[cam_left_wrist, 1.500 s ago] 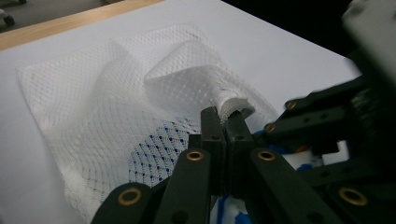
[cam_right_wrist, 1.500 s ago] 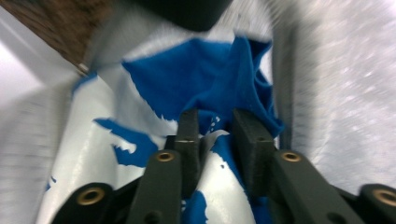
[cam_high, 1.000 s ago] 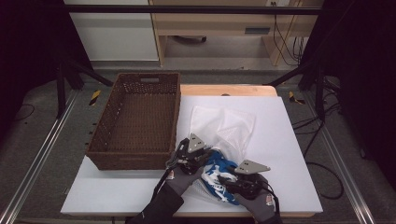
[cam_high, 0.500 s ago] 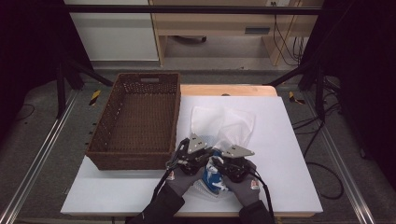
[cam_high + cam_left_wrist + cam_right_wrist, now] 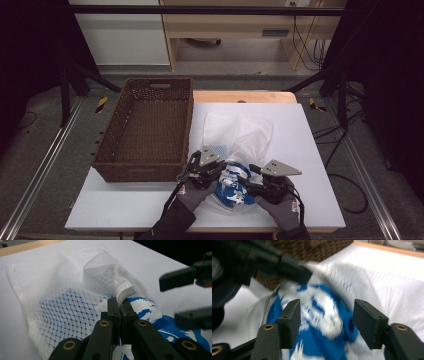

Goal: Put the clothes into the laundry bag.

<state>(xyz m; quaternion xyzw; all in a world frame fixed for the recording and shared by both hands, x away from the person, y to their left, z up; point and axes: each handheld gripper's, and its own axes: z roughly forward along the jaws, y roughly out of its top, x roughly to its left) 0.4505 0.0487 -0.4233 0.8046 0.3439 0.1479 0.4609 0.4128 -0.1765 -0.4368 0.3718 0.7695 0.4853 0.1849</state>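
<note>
Table: white rectangular tabletop [image 5: 310, 150] on a wooden base, dark floor & metal rails around it.
Basket: brown woven rectangular basket [image 5: 150, 125] on the table's left part, long side just beside the mesh bag; nothing seen inside.
Mesh bag: white see-through net laundry bag [image 5: 240, 135] flat at table centre, mouth end toward the person; in the left gripper view [image 5: 57, 297] a blue pattern shows through the net.
Packet: glossy blue-and-white plastic packet [image 5: 231, 184] at the table's near edge, betw. both grippers, partly under the bag's mouth; crumpled, white splashes on blue; blurred in the right gripper view [image 5: 322, 317].
Left gripper: left gripper [image 5: 212, 167] in a grey-gloved hand, jaws clamped tight on a bunched fold of the net's edge [image 5: 123, 291], lifting it over the packet.
Right gripper: right gripper [image 5: 252, 172] w/ jaws parted, just been opening; packet lies betw. them but the pads don't press it [image 5: 324, 322].
In the way: lifted net & left gripper's tip hang across the packet's far end.
Change vs. a sec ago: right gripper has slid in from the right, closer to the left one; packet shifted left w/ it; left gripper's pinch on the net unchanged.
</note>
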